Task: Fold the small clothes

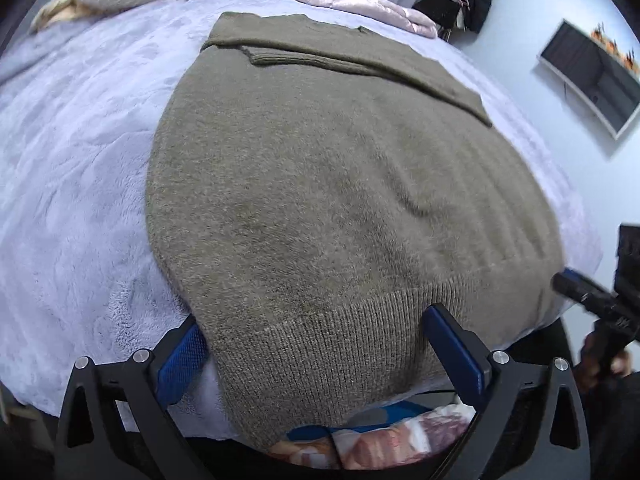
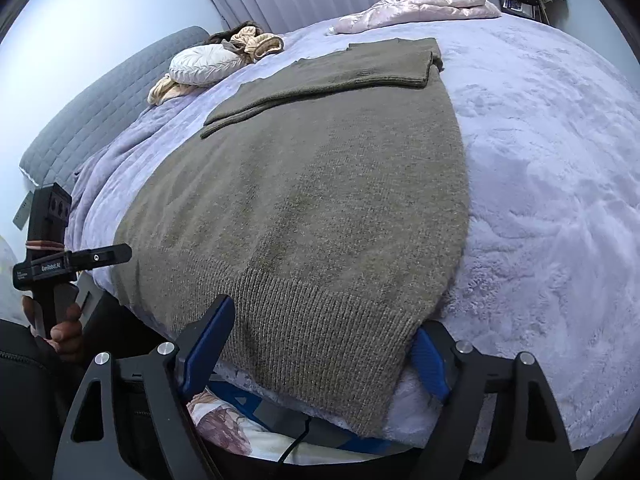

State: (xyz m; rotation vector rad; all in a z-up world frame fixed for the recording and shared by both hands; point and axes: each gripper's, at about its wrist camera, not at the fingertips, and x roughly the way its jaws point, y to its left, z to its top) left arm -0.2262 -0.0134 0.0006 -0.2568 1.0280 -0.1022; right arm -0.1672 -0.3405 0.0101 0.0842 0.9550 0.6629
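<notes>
I find the olive sweater (image 1: 320, 184) spread flat on the lavender blanket (image 1: 80, 168), sleeves already folded across its far end, ribbed hem (image 2: 312, 320) hanging toward me over the bed edge. I judge this layout suits lifting the hem and folding it up toward the collar. My left gripper (image 1: 316, 336) straddles the hem's left corner, jaws wide, fabric lying between them and over one blue pad, not pinched. My right gripper (image 2: 324, 336) straddles the right corner likewise, jaws spread, nothing clamped. Both sit at the hem, unclosed.
</notes>
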